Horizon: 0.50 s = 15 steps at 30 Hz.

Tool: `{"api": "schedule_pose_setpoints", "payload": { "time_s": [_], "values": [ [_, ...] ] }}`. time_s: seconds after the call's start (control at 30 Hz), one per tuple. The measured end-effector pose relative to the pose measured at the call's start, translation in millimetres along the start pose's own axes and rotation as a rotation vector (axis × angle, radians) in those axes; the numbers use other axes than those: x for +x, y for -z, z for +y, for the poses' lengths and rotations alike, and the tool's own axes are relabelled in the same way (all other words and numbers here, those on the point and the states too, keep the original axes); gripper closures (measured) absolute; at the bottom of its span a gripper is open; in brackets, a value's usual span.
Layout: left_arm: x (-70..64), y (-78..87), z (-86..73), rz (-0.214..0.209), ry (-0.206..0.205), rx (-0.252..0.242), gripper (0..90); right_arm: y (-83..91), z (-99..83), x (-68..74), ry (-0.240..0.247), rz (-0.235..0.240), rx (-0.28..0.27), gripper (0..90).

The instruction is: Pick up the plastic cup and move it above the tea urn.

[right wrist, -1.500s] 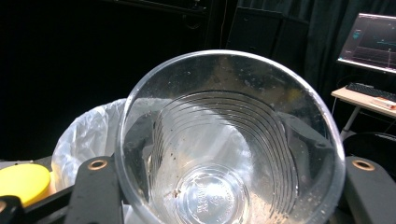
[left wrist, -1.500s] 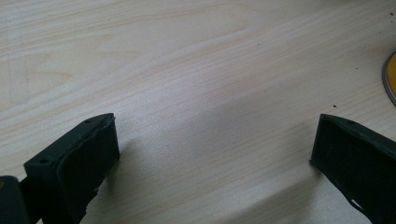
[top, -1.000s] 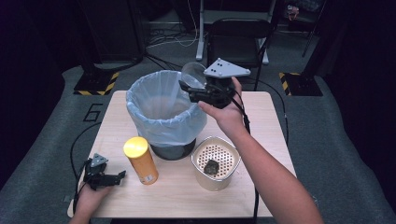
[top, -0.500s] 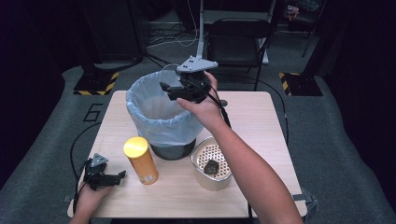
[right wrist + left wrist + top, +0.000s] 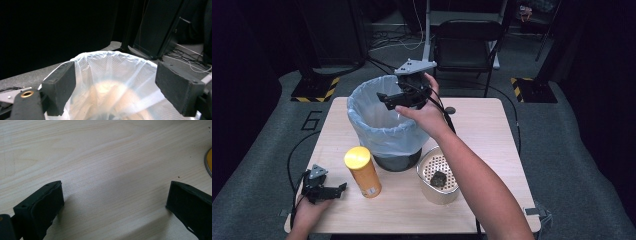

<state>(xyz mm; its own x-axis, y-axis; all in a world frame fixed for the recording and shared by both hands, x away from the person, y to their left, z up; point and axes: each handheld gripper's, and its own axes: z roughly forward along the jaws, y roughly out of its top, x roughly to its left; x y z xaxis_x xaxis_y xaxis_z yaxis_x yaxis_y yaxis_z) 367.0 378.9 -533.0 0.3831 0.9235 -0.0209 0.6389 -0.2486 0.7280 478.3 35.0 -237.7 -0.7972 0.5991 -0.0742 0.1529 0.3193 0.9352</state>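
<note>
Right gripper [image 5: 388,98]: jaws spread, empty, held over the bin's mouth.
Bin [image 5: 384,127]: pale liner; right gripper view shows a blurred pale mass inside.
Left gripper [image 5: 334,191]: jaws spread, low over the table [image 5: 492,145], near its left edge.
Perforated pot [image 5: 439,175]: holds one dark lump [image 5: 438,179].
Yellow canister [image 5: 363,171]: upright, between left gripper and pot.

The right arm [image 5: 472,175] reaches forward and up from the bottom edge, and its hand [image 5: 424,112] holds the right gripper [image 5: 384,98] raised, pointing to the left with its jaws wide apart and nothing between them. The left hand [image 5: 307,207] is low at the near left, and the left gripper [image 5: 339,189] rests on the worktop [image 5: 105,165], jaws also wide apart.
</note>
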Motion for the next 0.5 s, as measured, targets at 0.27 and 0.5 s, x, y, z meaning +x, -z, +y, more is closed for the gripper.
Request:
{"api": "schedule_pose_setpoints", "payload": {
  "time_s": [0.27,0.5],
  "values": [
    [-1.3,0.8,0.4,0.004,-0.001,0.006,1.4,25.8,-11.7,-6.9,0.005,0.001,-0.016,18.2],
    [-3.0,3.9,3.9,-0.031,-0.009,0.018,7.1,51.3,-31.5,-13.7,-0.014,-0.008,-0.032,22.0]
  ]
}}
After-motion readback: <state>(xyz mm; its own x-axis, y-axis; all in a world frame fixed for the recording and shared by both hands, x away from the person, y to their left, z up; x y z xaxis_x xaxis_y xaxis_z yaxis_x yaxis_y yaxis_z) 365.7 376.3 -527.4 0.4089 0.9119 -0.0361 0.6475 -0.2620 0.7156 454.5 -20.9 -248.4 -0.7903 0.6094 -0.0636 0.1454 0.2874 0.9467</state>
